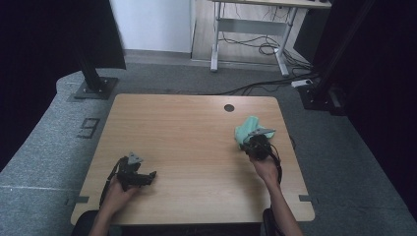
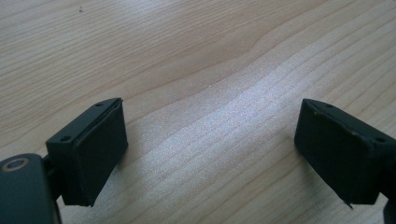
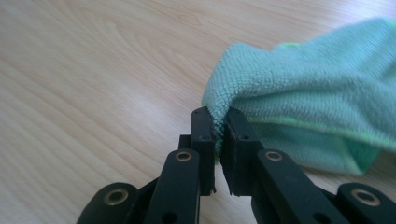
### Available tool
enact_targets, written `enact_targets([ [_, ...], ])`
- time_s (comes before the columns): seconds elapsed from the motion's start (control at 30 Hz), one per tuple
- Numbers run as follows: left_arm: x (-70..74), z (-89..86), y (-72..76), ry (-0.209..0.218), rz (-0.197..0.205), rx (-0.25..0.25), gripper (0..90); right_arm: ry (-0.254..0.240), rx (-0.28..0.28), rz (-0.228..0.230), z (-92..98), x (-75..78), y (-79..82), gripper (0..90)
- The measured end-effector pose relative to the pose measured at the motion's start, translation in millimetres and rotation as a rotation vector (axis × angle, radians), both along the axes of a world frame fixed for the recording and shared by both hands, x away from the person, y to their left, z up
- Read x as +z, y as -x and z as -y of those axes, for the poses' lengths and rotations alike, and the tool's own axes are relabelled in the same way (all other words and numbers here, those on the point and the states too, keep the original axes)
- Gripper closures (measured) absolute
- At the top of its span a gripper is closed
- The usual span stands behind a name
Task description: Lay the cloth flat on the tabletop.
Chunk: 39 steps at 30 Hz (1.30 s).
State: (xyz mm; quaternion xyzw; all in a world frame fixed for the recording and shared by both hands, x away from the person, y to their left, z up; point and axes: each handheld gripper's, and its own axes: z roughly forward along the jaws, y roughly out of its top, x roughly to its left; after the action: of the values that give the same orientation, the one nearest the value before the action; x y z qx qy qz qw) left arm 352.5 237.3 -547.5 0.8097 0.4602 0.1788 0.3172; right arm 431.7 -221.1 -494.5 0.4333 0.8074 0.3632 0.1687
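Note:
A turquoise microfibre cloth (image 1: 246, 130) lies bunched on the right part of the wooden table (image 1: 187, 137). My right gripper (image 1: 253, 140) is shut on a fold at the cloth's edge. In the right gripper view the two black jaws pinch that fold of the cloth (image 3: 299, 88) at my right gripper (image 3: 218, 120), and the rest of the fabric trails off to the right. My left gripper (image 1: 150, 175) rests low over the table's front left, jaws pointing right. In the left gripper view my left gripper (image 2: 210, 149) stands open over bare wood, nothing between its pads (image 2: 100, 149).
A round cable hole (image 1: 229, 107) sits near the table's far edge. Grey carpet surrounds the table, with black stand bases (image 1: 93, 88) at the back left and back right. A desk frame and cables (image 1: 255, 46) stand farther behind.

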Motion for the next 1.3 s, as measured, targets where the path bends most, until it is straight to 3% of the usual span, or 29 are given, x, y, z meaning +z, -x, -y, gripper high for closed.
enact_targets([
  [0.57,0.0,0.0,0.0,0.001,0.0,0.0,9.3,-0.005,0.168,-0.015,-53.6,3.6,9.8,82.5],
  [0.73,0.0,0.0,0.0,0.001,0.0,0.0,9.2,-0.021,0.198,-0.029,-68.6,1.9,10.6,82.4],
  [1.3,-0.2,0.4,-0.1,0.004,0.0,0.003,9.2,-0.001,0.302,-0.04,-124.9,-8.9,12.4,82.0],
])
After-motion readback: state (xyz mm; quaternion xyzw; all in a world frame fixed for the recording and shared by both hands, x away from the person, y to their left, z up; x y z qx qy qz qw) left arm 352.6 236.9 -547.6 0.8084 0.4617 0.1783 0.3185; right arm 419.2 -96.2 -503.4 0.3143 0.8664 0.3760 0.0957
